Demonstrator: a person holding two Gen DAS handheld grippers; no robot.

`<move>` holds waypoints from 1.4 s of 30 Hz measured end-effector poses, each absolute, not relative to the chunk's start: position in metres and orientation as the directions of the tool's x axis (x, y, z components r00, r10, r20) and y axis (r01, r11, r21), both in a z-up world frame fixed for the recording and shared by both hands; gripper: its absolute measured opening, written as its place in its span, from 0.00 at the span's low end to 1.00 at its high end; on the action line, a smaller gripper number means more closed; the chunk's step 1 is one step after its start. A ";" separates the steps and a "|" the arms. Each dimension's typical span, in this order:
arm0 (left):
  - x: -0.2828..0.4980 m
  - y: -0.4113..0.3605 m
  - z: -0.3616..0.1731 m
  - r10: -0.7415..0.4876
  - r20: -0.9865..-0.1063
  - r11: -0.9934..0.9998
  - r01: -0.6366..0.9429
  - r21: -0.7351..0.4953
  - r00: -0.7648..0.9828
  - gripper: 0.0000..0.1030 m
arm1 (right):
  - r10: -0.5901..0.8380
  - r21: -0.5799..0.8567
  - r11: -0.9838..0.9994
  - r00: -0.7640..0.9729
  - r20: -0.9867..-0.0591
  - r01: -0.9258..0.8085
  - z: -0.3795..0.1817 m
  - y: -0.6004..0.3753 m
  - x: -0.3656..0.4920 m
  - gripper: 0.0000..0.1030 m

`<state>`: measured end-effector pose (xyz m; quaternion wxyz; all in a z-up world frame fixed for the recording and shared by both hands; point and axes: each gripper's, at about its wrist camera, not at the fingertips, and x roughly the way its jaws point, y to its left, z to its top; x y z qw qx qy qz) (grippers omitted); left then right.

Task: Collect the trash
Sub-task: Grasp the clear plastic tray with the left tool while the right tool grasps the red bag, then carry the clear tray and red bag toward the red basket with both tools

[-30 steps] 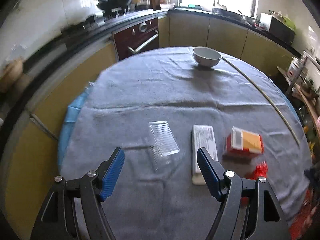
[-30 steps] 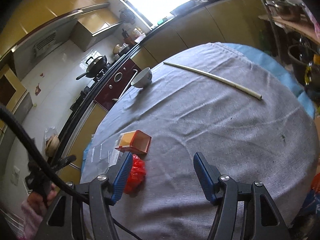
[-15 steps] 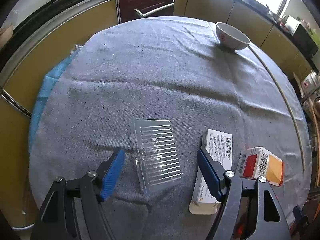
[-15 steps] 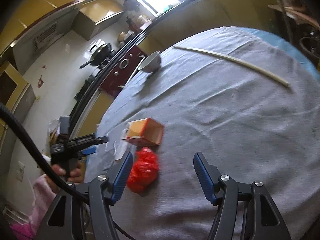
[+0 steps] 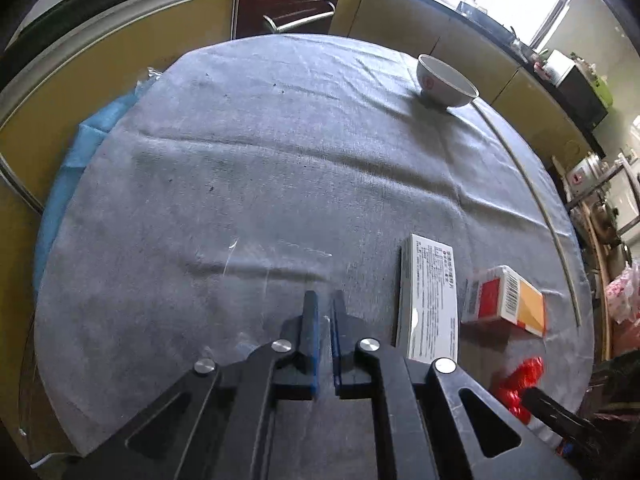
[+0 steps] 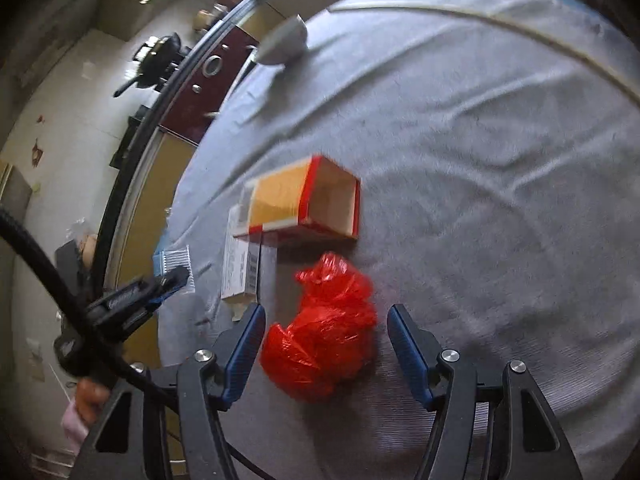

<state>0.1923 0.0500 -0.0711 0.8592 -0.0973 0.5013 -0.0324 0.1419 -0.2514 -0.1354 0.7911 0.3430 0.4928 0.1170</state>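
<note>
The left gripper (image 5: 325, 300) stands on the near part of the grey cloth (image 5: 260, 140), its jaws having just been closing, and they are now all but together. The right wrist view shows a clear ribbed tray (image 6: 176, 260) at its tips, so it is clamped on that tray. In the left wrist view the tray shows only as faint glints ahead of the fingers. Whether it is off the cloth cannot be told. The right gripper (image 6: 326, 316) points down at a crumpled red bag (image 6: 320, 344), with its jaws partly apart. The bag lies on the cloth between the two blue pads (image 6: 404, 344), and a gap shows on each side, so nothing is gripped. Just beyond the bag lies an orange and red box (image 6: 304, 200). A white printed box (image 5: 432, 300) lies flat close beside it, on the side toward the left gripper. A white bowl (image 5: 444, 84) stands upright at the far edge of the table. A long pale stick (image 5: 532, 200) runs from near the bowl along the cloth's right rim. A hand (image 6: 86, 396) holds the left gripper's handle at the lower left of the right wrist view. The right wrist picture is motion-blurred.
</note>
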 end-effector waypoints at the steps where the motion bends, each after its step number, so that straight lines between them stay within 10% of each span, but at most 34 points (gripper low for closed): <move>1: 0.187 0.053 -0.069 -0.161 -0.851 0.978 -0.035 -0.206 0.499 0.05 | 0.508 0.640 0.752 0.478 -0.716 0.159 -0.137 -0.246 0.143 0.65; 5: 0.171 0.058 -0.063 -0.186 -0.834 0.975 -0.006 -0.222 0.520 0.05 | 0.476 0.608 0.783 0.502 -0.722 0.133 -0.136 -0.232 0.140 0.48; 21: 0.089 0.045 -0.023 -0.221 -0.759 0.975 0.107 -0.197 0.612 0.05 | 0.422 0.566 0.824 0.636 -0.647 0.029 -0.085 -0.254 0.056 0.47; 22: 0.090 0.046 -0.023 -0.209 -0.758 0.977 0.100 -0.188 0.618 0.09 | 0.414 0.562 0.827 0.646 -0.642 0.029 -0.082 -0.258 0.048 0.47; 24: 0.098 0.048 -0.026 -0.154 -0.755 0.987 0.062 -0.149 0.638 0.72 | 0.402 0.556 0.830 0.658 -0.636 0.030 -0.077 -0.265 0.037 0.47; 26: 0.107 0.050 -0.032 -0.081 -0.735 0.996 0.018 -0.093 0.673 0.91 | 0.392 0.554 0.832 0.669 -0.631 0.035 -0.074 -0.276 0.022 0.47; 35: 0.166 0.025 -0.081 0.021 -0.811 1.000 0.000 0.026 0.584 0.89 | 0.282 0.516 0.851 0.738 -0.613 0.103 -0.061 -0.330 -0.043 0.47; 38: 0.172 0.025 -0.090 0.017 -0.841 1.000 -0.027 0.003 0.541 0.51 | 0.264 0.516 0.847 0.744 -0.614 0.125 -0.062 -0.341 -0.056 0.47; 42: 0.159 0.022 -0.079 -0.002 -0.824 1.000 -0.011 -0.010 0.566 0.46 | 0.267 0.519 0.846 0.748 -0.608 0.120 -0.061 -0.340 -0.063 0.47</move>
